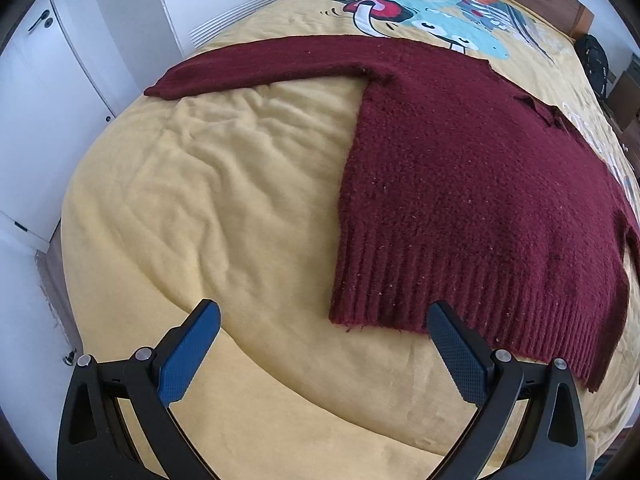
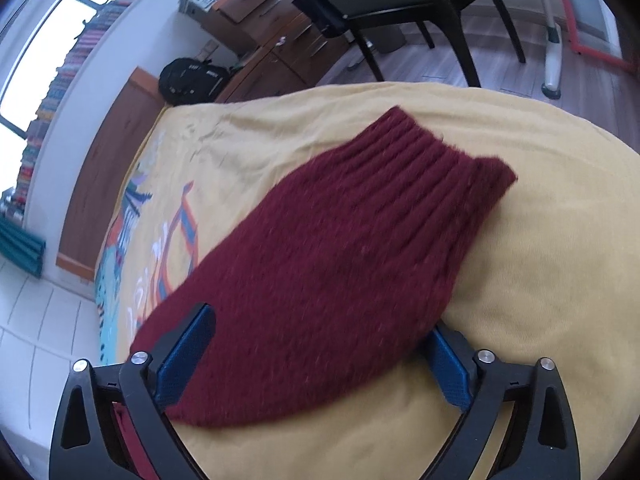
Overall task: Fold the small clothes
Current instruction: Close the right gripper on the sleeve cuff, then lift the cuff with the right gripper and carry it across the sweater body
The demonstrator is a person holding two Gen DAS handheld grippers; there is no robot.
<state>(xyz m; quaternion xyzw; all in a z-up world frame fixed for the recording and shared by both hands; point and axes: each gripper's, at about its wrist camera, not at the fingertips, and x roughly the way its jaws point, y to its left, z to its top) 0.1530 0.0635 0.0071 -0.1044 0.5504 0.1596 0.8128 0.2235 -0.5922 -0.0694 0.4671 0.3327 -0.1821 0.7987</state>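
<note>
A dark red knitted sweater (image 1: 460, 184) lies flat on the yellow bedspread (image 1: 208, 208), one sleeve (image 1: 256, 66) stretched out to the far left. My left gripper (image 1: 323, 320) is open and empty, just in front of the sweater's ribbed hem (image 1: 460, 304) near its left corner. In the right wrist view the other sleeve (image 2: 320, 248) lies between the fingers of my right gripper (image 2: 320, 328), its ribbed cuff (image 2: 432, 160) pointing away. The right jaws stand wide apart on either side of the sleeve and do not pinch it.
White cupboard doors (image 1: 44, 92) stand left of the bed. A wooden headboard (image 1: 560, 0) is at the far end. In the right wrist view a black bag (image 2: 192, 80), wooden drawers (image 2: 280, 48) and a black chair (image 2: 400, 4) stand beyond the bed edge.
</note>
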